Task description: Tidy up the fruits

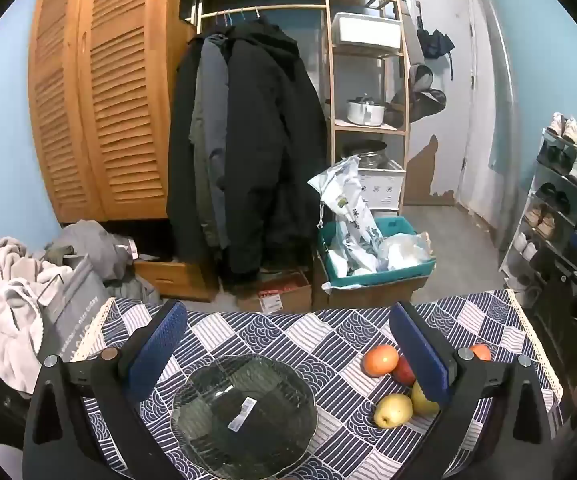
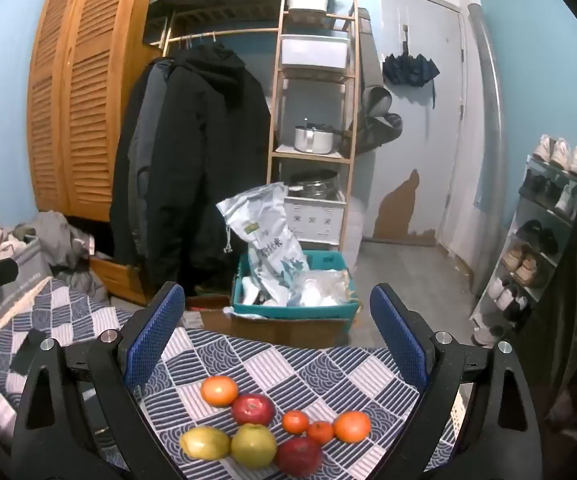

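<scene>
Together on a table (image 2: pixel 312 364) covered with a blue-and-white patterned cloth lies a loose cluster of fruit, seen best from the right wrist camera. A large orange (image 2: pixel 219 390) sits farthest from the camera, with a red apple (image 2: pixel 253 409) touching it just in front. Nearer the camera, a yellow pear (image 2: pixel 204 443) lies on its side, its long axis running left to right, beside a rounder yellow-green apple (image 2: pixel 253 445). To their right is a second red apple (image 2: pixel 299 456). Two small tangerines (image 2: pixel 295 422) sit side by side behind it, and another orange (image 2: pixel 351 426) lies at the cluster's right end, toward the table's right edge.

The right gripper (image 2: pixel 276 332) hovers over this fruit with its blue-padded fingers (image 2: pixel 150 334) spread wide, gripping nothing. The cluster lies between and below the fingers, nearer the camera than the tips.

From the left wrist camera, a clear glass plate (image 1: pixel 244 412) rests on the cloth, left of the fruit. It holds no fruit; a white label shows on its centre. The left gripper (image 1: pixel 288 344) is also spread wide and empty, the plate lying between its fingers, closer to the left one.

Beyond the table's far edge, a teal bin (image 2: pixel 296 308) on the floor holds plastic bags.
</scene>
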Available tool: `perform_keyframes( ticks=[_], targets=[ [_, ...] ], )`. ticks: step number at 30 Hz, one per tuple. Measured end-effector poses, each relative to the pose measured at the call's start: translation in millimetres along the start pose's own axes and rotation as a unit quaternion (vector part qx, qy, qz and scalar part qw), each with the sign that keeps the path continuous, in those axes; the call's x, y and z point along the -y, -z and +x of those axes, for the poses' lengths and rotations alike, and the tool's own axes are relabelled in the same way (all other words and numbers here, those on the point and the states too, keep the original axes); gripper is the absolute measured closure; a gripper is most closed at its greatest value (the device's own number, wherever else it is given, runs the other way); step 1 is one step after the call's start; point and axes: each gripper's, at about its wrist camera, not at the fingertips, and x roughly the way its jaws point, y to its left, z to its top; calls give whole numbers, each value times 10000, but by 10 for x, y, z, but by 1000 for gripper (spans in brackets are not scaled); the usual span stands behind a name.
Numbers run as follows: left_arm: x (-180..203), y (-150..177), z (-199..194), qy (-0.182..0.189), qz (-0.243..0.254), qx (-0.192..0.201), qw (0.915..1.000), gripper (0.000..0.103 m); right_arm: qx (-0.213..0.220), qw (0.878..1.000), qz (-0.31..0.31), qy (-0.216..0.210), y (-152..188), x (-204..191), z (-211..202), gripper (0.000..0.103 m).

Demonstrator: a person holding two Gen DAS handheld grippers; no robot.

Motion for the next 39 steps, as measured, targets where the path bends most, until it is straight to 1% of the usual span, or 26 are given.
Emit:
perform_keyframes(
  ticks=[25, 26, 39],
  targets=[
    [-5, 6, 4, 8, -24, 24, 10000, 1, -17, 10000, -42, 1, -14, 23, -23, 10],
    [-3, 5, 3, 7, -33, 27, 10000, 1, -23, 10000, -48, -2, 20, -58, 6, 10],
    [10, -17, -30, 2, -22, 37, 10000, 1, -33, 10000, -51, 4, 23, -65, 20, 10]
  ],
)
